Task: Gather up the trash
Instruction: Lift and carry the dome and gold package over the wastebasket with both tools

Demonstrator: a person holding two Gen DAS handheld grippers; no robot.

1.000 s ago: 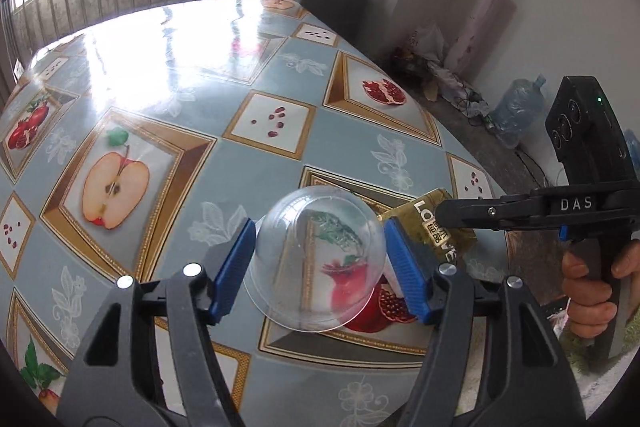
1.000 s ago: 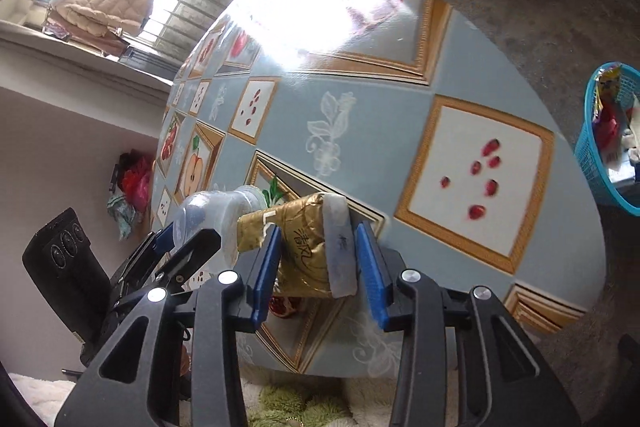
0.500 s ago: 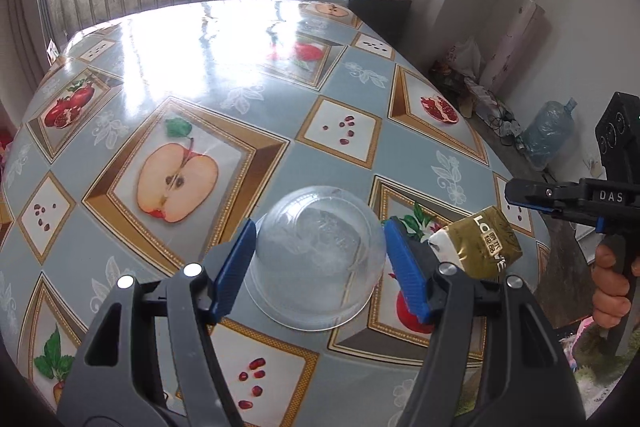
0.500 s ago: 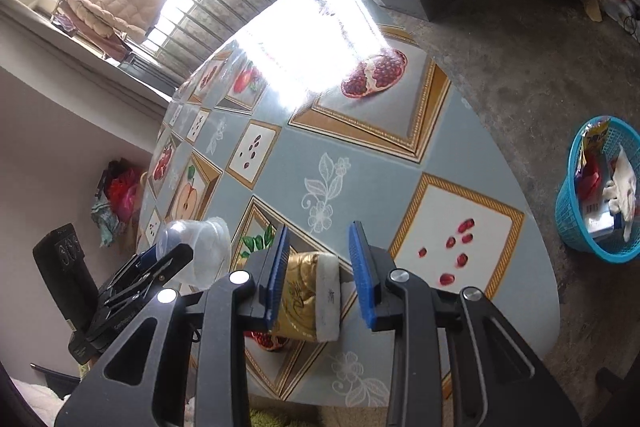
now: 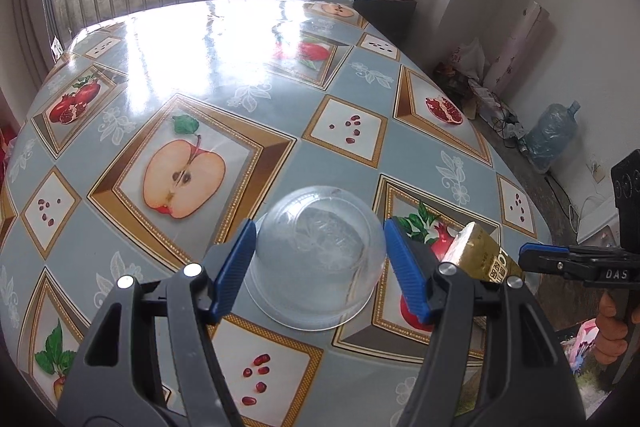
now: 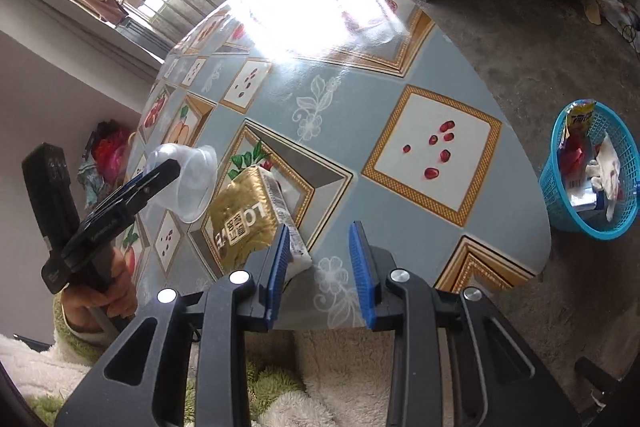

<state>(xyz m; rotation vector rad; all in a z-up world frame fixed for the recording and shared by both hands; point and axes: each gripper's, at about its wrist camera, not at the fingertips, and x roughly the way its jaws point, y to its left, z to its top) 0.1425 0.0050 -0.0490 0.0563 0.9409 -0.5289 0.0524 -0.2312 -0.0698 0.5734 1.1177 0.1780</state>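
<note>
Lying just outside the right gripper, the gold carton is sitting off to the left of its fingers near the table's near edge. Its white end is touching the tip of the left blue pad, and its long axis is running diagonally away toward the table's left edge. The right jaws are standing open with only tablecloth between them and have just been opening, whereas half a second ago the carton was between the pads. The right hand is nearer, so it will probably be shifting left to re-grip. The left gripper is clamping the clear cup, as before. The blue basket is waiting on the floor beyond the right edge.
</note>
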